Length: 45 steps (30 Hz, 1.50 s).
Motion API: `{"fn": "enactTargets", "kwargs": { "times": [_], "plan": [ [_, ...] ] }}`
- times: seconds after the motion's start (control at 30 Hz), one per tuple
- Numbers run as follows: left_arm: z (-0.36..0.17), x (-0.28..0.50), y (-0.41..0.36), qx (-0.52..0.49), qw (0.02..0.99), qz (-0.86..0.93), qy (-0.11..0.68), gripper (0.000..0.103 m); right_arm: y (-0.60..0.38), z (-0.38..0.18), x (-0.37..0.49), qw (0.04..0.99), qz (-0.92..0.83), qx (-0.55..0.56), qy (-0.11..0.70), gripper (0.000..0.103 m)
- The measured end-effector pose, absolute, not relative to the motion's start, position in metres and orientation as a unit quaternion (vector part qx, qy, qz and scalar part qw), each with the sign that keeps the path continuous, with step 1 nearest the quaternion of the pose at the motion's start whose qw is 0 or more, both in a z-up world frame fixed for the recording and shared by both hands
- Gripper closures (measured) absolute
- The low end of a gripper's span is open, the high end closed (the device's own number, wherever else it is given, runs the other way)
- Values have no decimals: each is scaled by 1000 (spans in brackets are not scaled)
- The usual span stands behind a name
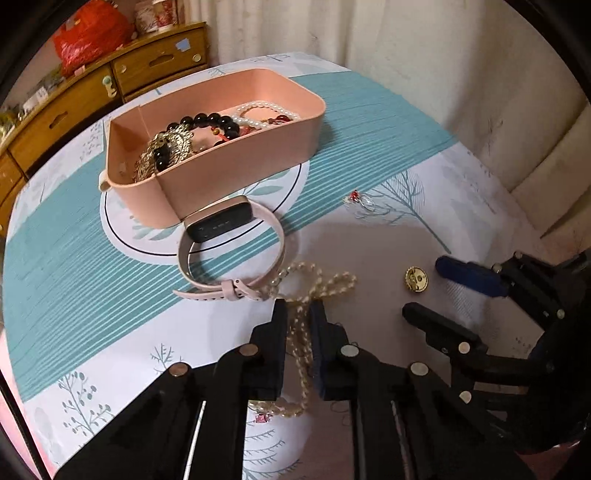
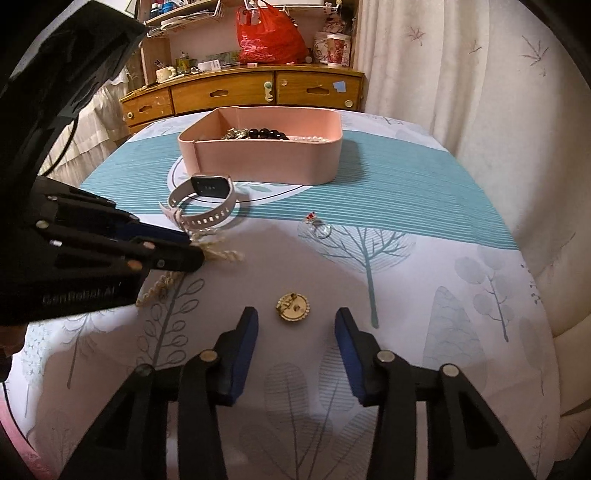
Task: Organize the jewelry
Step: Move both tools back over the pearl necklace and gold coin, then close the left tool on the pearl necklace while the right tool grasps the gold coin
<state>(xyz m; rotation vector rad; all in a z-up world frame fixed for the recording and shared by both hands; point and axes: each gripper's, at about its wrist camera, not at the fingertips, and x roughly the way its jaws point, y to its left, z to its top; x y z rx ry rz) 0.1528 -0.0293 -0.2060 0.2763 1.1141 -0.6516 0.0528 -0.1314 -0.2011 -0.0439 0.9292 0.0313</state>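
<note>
A bench [image 2: 424,258] covered in a white cloth printed with pale trees and a wide teal striped band fills both views. Behind it stands a wooden dresser [image 2: 258,92] with drawers, a red bag [image 2: 269,35] on top, and cream curtains [image 2: 461,74] hang along the right side of the room.

Near the far edge of the bench sits a pink tray [image 1: 221,155], holding dark beads [image 1: 210,120], pearls [image 1: 258,110] and a gold piece. Touching its near wall lies a pink watch [image 1: 229,240], strap looped. Just beside the strap lies a pale bead chain [image 1: 314,280].

The left tool [image 1: 298,314] is clenched on that chain, which runs between its fingers and trails back under them onto the cloth.

The right tool [image 2: 295,321] is released, fingers well apart, low over the bench. A round gold brooch [image 2: 293,309] lies between its fingertips, not touched by either. Farther off, toward the teal band, lies a clear ring with a small red detail [image 2: 319,227].
</note>
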Motion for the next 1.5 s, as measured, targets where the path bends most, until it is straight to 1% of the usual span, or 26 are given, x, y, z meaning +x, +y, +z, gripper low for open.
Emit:
{"fn": "enactTargets", "kwargs": {
  "times": [0.1, 0.2, 0.27, 0.3, 0.33, 0.7, 0.77, 0.8, 0.87, 0.9, 0.93, 1.1, 1.2, 1.23, 1.3, 1.5],
  "plan": [
    [-206, 155, -27, 119, 790, -301, 521, 95, -129, -200, 56, 892, 23, -24, 451, 66],
    [-206, 152, -27, 117, 791, -300, 520, 96, -128, -200, 58, 891, 27, -24, 453, 68],
    [-206, 150, -27, 111, 790, -304, 521, 97, -127, -200, 59, 891, 27, -25, 453, 74],
    [-205, 149, -27, 108, 790, -305, 521, 97, -127, -200, 59, 891, 26, -26, 453, 81],
    [-204, 148, -27, 107, 790, -307, 520, 98, -126, -200, 60, 891, 27, -27, 453, 83],
    [-167, 137, -18, 104, 806, -324, 484, 99, -127, -197, 61, 892, 15, 8, 452, 84],
    [-167, 137, -18, 108, 801, -330, 488, 99, -127, -195, 61, 894, 12, 12, 449, 84],
    [-171, 138, -18, 113, 796, -331, 493, 98, -127, -194, 62, 894, 11, 13, 448, 84],
    [-179, 139, -21, 120, 786, -337, 505, 88, -126, -193, 61, 895, 5, 14, 445, 84],
    [-182, 139, -22, 123, 783, -338, 507, 79, -126, -192, 61, 896, 3, 16, 444, 84],
    [-185, 140, -23, 126, 782, -340, 506, 77, -127, -192, 61, 896, 1, 18, 444, 84],
    [-193, 142, -32, 134, 780, -340, 507, 77, -130, -191, 58, 896, -11, 25, 442, 84],
    [-199, 144, -37, 148, 781, -333, 507, 79, -131, -191, 54, 896, -19, 25, 444, 84],
    [-201, 145, -39, 153, 781, -331, 507, 84, -132, -191, 53, 895, -21, 26, 444, 83],
    [-205, 145, -40, 159, 777, -329, 512, 91, -134, -191, 51, 895, -26, 29, 445, 83],
    [-207, 145, -36, 161, 777, -333, 510, 96, -141, -191, 46, 893, -39, 39, 446, 84]
  ]
}}
